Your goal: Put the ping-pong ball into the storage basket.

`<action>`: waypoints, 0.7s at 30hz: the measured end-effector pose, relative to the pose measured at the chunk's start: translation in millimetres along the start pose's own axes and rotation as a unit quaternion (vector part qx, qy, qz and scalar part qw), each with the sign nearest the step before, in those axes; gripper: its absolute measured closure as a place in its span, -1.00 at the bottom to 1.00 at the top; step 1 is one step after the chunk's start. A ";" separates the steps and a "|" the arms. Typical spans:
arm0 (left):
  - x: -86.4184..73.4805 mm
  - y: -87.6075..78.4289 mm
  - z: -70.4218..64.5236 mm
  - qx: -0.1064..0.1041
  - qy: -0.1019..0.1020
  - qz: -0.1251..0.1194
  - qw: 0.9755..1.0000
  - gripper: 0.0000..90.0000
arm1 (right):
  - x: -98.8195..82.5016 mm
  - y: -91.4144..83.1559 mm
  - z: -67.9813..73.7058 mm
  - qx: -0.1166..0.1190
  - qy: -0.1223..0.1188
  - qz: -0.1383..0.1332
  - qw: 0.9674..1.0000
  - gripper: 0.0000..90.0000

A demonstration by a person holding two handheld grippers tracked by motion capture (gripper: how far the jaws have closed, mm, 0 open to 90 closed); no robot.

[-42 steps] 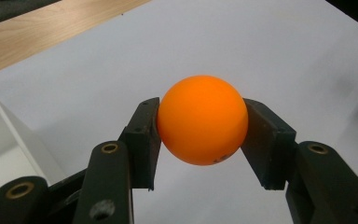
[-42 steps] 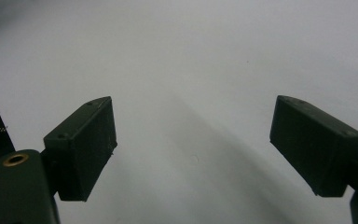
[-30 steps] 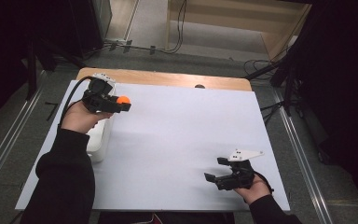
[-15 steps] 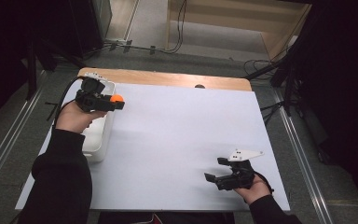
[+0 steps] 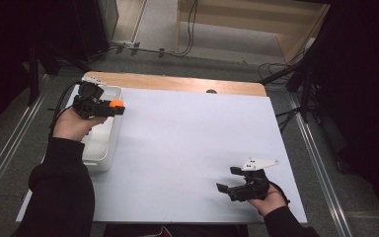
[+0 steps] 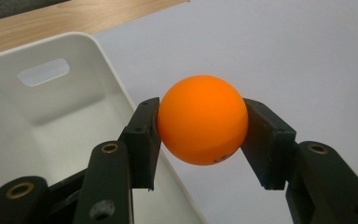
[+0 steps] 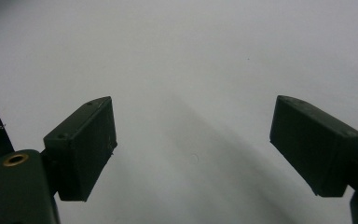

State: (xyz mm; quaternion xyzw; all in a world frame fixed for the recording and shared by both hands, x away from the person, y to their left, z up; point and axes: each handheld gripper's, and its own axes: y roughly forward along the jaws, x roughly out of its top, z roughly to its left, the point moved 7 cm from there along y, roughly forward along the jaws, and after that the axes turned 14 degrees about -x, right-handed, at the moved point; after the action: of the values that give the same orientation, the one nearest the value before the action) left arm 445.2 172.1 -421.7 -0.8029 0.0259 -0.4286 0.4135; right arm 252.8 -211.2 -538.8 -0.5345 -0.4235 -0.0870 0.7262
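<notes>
An orange ball (image 6: 202,119) sits clamped between the jaws of my left gripper (image 6: 200,135), which is shut on it. In the high view the ball (image 5: 116,103) and the left gripper (image 5: 109,109) hang over the right rim of a white bin (image 5: 98,157) at the table's left side. The bin's inside (image 6: 51,121) looks bare in the left gripper view, with a handle slot in its far wall. My right gripper (image 5: 228,181) rests low near the front right of the table, open, with nothing between its jaws (image 7: 193,144).
A white sheet (image 5: 192,143) covers the table, with a wooden strip (image 5: 177,83) bare along the far edge. A small dark spot (image 5: 210,91) lies at that far edge. Cables and a metal rail run on the floor around the table.
My left gripper has carried the orange ball leftward and back, from over the white sheet to over the bin's rim. The right gripper has stayed put.
</notes>
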 end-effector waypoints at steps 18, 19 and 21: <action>-9.3 -11.9 20.8 0.028 -0.029 -0.010 0.999 0.13 | 0.2 -0.2 0.1 0.000 0.003 0.000 1.000 -0.71; -10.2 -12.2 22.7 0.032 -0.031 -0.009 0.999 0.13 | 0.2 -0.2 0.1 0.001 0.003 0.000 1.000 -0.71; -11.7 -12.4 25.6 0.037 -0.035 -0.010 0.999 0.12 | 0.1 0.2 0.1 0.001 0.001 -0.001 1.000 -0.71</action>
State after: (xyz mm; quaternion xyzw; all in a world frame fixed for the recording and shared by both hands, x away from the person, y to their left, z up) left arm 452.1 201.4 -428.4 -0.8017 -0.0125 -0.4048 0.4396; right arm 253.0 -211.1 -538.9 -0.5334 -0.4229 -0.0876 0.7273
